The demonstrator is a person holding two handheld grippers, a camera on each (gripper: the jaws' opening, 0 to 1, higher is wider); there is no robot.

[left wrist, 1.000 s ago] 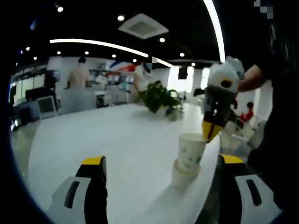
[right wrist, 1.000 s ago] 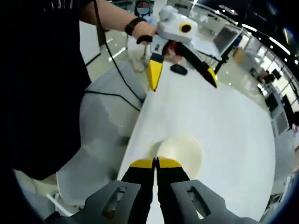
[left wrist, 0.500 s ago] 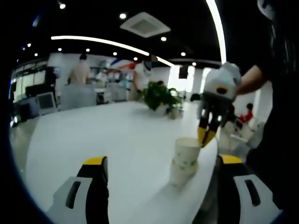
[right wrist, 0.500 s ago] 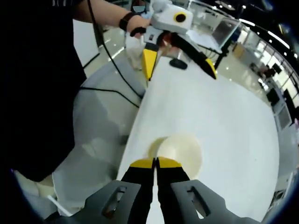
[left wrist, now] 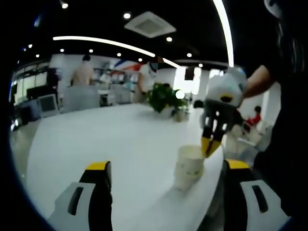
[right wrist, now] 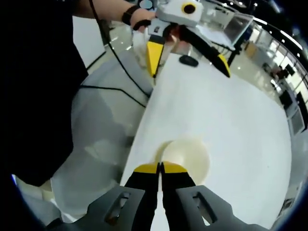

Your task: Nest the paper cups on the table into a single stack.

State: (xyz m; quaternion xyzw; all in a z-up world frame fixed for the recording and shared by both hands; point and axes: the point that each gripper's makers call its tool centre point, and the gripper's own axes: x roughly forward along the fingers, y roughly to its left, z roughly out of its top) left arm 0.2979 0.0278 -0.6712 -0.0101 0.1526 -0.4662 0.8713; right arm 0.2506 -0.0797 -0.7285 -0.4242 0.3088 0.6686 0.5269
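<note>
right gripper (right wrist: 160, 166) pinched shut on rim of white printed paper cup (left wrist: 188, 166), seated in stack near right edge of white table (left wrist: 106, 144) | left gripper (left wrist: 163, 166) open, idle | tip: press straight down, release only when flush

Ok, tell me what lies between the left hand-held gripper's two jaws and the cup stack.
Only bare white table. In the left gripper view, nothing stands between the left hand-held gripper and the cup stack, whose rim the right hand-held gripper pinches.

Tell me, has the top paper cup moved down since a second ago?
Yes. The top paper cup has sunk into the stack, pinched by the right gripper.
</note>
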